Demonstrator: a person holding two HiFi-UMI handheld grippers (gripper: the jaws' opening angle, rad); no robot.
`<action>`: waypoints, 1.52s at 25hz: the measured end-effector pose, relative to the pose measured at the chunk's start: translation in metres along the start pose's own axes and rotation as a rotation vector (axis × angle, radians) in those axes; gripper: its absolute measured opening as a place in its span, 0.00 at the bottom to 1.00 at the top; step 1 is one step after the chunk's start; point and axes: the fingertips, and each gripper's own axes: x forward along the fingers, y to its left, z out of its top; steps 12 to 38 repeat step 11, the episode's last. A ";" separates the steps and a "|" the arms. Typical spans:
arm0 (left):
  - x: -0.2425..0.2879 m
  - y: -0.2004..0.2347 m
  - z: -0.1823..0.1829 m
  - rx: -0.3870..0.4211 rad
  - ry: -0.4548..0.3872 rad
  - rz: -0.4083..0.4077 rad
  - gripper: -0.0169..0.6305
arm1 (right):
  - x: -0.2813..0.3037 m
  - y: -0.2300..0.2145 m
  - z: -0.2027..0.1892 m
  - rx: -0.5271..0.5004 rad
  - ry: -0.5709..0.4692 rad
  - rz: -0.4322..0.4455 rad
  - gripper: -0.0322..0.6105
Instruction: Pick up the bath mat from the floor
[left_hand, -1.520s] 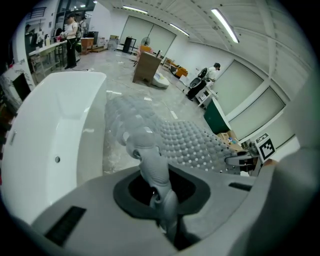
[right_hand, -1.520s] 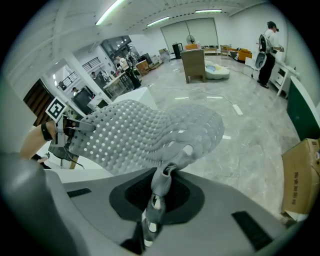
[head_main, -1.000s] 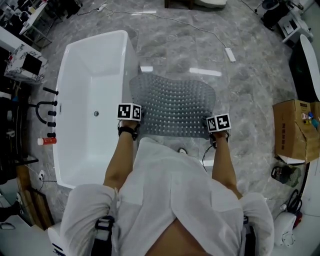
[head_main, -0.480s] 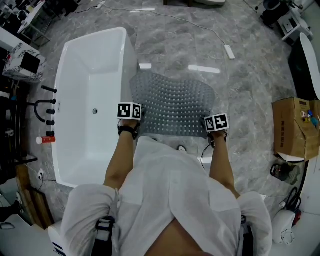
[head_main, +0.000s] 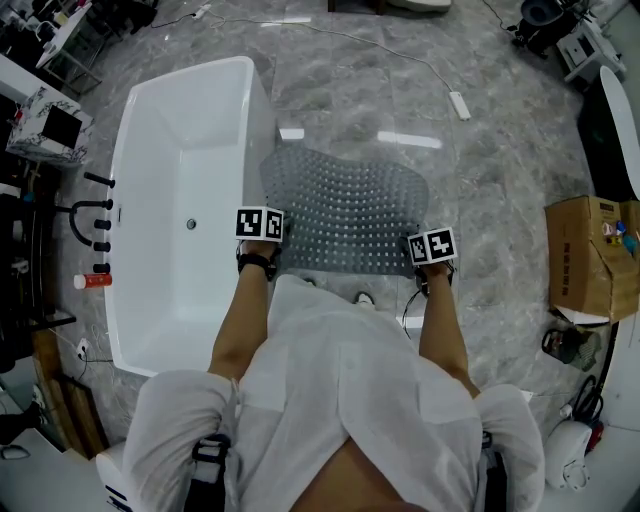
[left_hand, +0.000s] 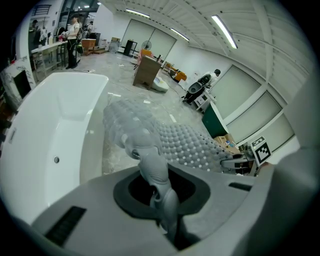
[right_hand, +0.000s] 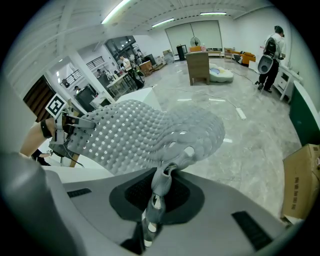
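Note:
The grey perforated bath mat (head_main: 345, 205) hangs spread between both grippers, over the marble floor beside the white bathtub (head_main: 180, 210). My left gripper (head_main: 262, 240) is shut on the mat's near left corner; the left gripper view shows that corner (left_hand: 150, 165) pinched between the jaws. At the near right corner my right gripper (head_main: 432, 262) is shut on the mat, and the right gripper view shows the mat's edge (right_hand: 165, 175) squeezed in its jaws with the bumpy sheet (right_hand: 145, 135) stretching away toward the left gripper (right_hand: 70, 122).
A brown cardboard box (head_main: 590, 255) stands at the right. A power strip (head_main: 460, 108) with its cable lies on the floor beyond the mat. Black taps (head_main: 95, 215) stand left of the tub. People are far off in the hall (right_hand: 270, 50).

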 end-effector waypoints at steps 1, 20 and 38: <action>0.000 -0.001 0.000 0.001 0.000 0.000 0.09 | 0.000 0.000 0.000 -0.001 0.000 0.001 0.12; 0.001 -0.002 -0.002 0.008 0.003 -0.004 0.09 | 0.002 0.000 -0.003 -0.010 -0.005 0.001 0.12; 0.001 -0.002 -0.002 0.008 0.003 -0.004 0.09 | 0.002 0.000 -0.003 -0.010 -0.005 0.001 0.12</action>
